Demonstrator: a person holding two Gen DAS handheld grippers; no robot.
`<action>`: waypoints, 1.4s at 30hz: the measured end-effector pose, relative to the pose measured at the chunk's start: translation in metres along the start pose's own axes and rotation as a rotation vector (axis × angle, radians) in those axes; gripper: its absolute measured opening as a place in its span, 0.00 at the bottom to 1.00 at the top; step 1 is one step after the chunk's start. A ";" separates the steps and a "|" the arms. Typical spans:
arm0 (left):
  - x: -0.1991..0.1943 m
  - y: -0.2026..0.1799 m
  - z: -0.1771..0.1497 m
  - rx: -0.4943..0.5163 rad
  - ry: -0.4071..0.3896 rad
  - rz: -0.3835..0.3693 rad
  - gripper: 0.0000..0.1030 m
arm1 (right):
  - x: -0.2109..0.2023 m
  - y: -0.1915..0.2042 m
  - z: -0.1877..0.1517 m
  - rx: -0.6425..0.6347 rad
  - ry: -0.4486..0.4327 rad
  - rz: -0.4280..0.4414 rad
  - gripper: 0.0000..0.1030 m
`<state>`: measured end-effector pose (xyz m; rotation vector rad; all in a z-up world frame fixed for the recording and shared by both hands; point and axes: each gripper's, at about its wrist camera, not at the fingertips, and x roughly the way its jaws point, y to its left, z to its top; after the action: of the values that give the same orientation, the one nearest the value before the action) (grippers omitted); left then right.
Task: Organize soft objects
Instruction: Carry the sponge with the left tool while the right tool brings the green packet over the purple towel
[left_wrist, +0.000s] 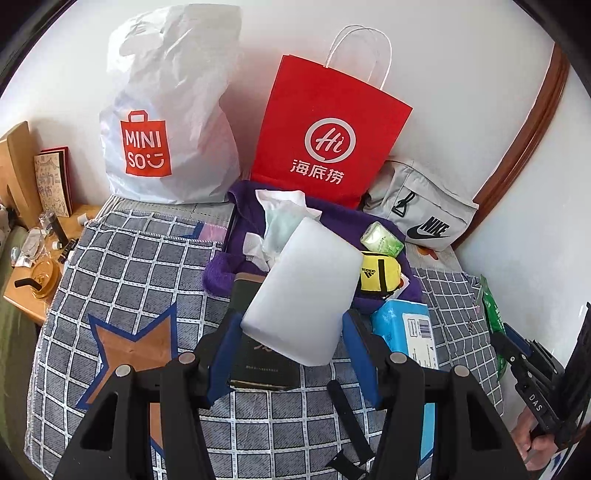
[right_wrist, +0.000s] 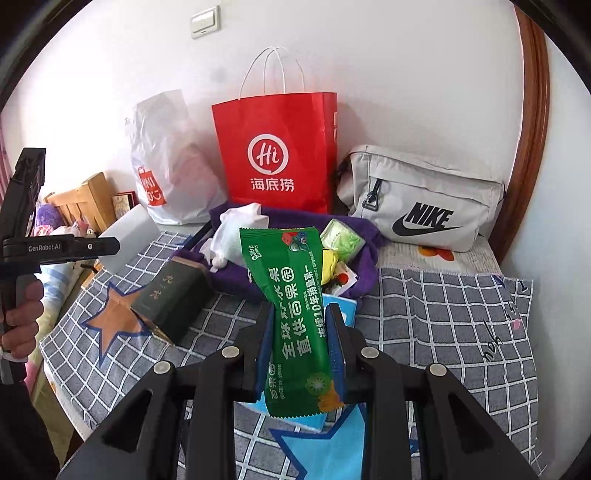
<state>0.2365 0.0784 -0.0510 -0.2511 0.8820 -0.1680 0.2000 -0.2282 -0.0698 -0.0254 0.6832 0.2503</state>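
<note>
My left gripper (left_wrist: 293, 332) is shut on a white foam-like block (left_wrist: 303, 291), held up over the bed; the same block (right_wrist: 127, 236) shows at the left of the right wrist view. My right gripper (right_wrist: 299, 332) is shut on a green printed packet (right_wrist: 295, 314), which stands upright between the blue pads. Behind both lies a purple towel (left_wrist: 221, 269) bearing crumpled white tissue (left_wrist: 280, 214), a green tissue pack (left_wrist: 380, 240) and a small yellow bag (left_wrist: 376, 277). A blue wipes pack (left_wrist: 406, 328) lies at its near edge.
A dark box (right_wrist: 170, 299) lies on the checked blanket (right_wrist: 443, 314). Against the wall stand a white Miniso bag (left_wrist: 166, 129), a red paper bag (left_wrist: 325, 129) and a grey Nike bag (right_wrist: 424, 199). A wooden bedside table (left_wrist: 33, 280) with small items is at left.
</note>
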 end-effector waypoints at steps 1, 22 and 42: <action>0.001 -0.001 0.002 0.005 0.001 0.000 0.53 | 0.002 -0.001 0.003 0.006 -0.003 -0.002 0.27; 0.072 -0.008 0.047 0.032 0.067 -0.015 0.53 | 0.076 -0.016 0.072 0.014 -0.018 0.020 0.27; 0.137 -0.002 0.070 0.037 0.136 -0.004 0.53 | 0.171 -0.032 0.100 0.039 0.044 0.062 0.28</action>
<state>0.3767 0.0526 -0.1096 -0.2089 1.0128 -0.2065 0.3978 -0.2113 -0.1014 0.0271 0.7336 0.2966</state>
